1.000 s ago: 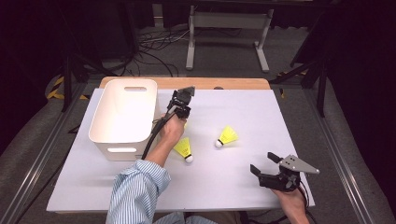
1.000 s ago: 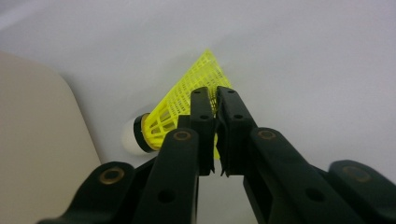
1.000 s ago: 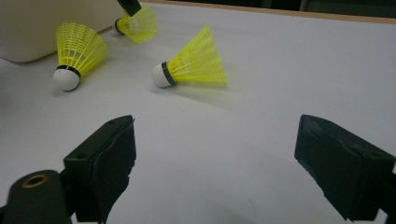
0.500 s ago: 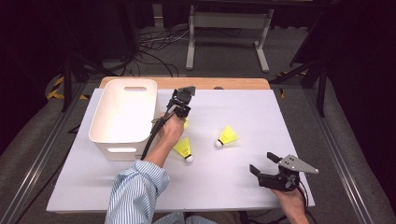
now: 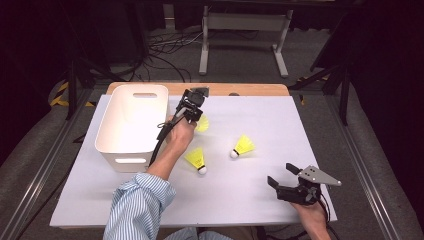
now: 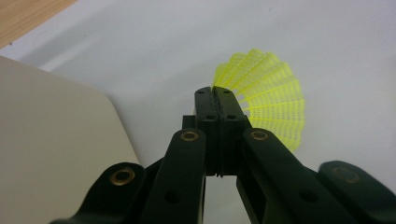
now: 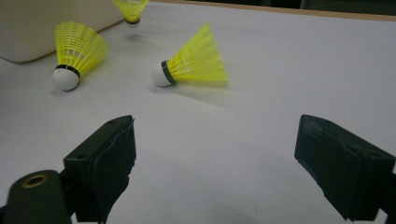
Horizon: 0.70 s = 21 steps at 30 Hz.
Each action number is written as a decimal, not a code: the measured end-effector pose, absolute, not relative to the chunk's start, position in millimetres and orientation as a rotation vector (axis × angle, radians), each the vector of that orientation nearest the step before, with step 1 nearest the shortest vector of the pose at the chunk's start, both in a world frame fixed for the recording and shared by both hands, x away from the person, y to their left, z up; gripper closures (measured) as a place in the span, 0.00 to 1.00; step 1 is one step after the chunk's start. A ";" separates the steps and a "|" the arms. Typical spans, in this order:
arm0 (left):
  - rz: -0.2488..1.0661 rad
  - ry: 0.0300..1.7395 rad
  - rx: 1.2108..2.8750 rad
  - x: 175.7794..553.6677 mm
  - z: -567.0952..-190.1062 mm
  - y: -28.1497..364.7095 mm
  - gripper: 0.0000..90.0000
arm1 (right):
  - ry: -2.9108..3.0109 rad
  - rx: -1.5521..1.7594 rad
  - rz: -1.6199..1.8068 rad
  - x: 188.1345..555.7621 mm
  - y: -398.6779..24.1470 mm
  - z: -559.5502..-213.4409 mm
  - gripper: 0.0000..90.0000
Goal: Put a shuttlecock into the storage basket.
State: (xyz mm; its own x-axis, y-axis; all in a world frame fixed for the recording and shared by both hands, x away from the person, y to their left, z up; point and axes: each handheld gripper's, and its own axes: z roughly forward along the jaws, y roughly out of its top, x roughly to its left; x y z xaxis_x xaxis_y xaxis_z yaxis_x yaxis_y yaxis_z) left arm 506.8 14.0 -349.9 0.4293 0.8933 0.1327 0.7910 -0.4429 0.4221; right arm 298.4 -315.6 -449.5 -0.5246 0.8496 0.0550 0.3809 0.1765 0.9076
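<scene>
- Left gripper [image 5: 196, 111] pinched tight on the rim of a yellow plastic-skirted shuttlecock [image 5: 202, 123], jaws pressed together with only the mesh edge between them.
- In the left gripper view, yellow skirt [image 6: 268, 105] fanning out at two o'clock from the closed jaw tips, cork end hidden behind the jaws.
- Held clear of the white table sheet [image 5: 300, 130], just beside the right wall of the white plastic rectangular bin [image 5: 131, 125].
- Bin at nine o'clock from the held shuttlecock, rim close by: judged a short carry leftward over the wall, then a release.
- Long axis of the held shuttlecock hard to read from the high view; seemingly hanging cork-down below the jaws.
- Second yellow shuttlecock [image 5: 196, 160] lying on the sheet at six o'clock from the left gripper, white cork pointing toward the person.
- Third yellow shuttlecock [image 5: 242, 146] at four o'clock from the left gripper, cork to its lower left.
- Right gripper [image 5: 285, 182] resting low at the near right corner, jaws spread wide, nothing between them.
- From the right gripper, third shuttlecock at eleven o'clock, nearer this hand than the left one.
</scene>
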 end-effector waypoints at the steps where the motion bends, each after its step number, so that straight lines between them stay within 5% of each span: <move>1: 0.485 1.448 2.390 506.1 -347.5 14.8 1.00 | 1.987 1.155 1.318 298.4 -315.7 -449.6 0.14; 21: 0.342 1.366 2.295 494.3 -310.5 46.4 1.00 | 1.989 1.158 1.308 299.3 -316.1 -450.3 0.14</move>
State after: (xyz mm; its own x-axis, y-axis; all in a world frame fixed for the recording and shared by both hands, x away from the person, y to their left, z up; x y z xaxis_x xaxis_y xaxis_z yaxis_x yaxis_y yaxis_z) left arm 494.3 46.4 -310.5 0.4803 0.8770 -0.0142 0.7667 -0.4119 0.4925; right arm 299.3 -316.1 -450.3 -0.5204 0.8525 0.0494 0.3831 0.1814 0.9057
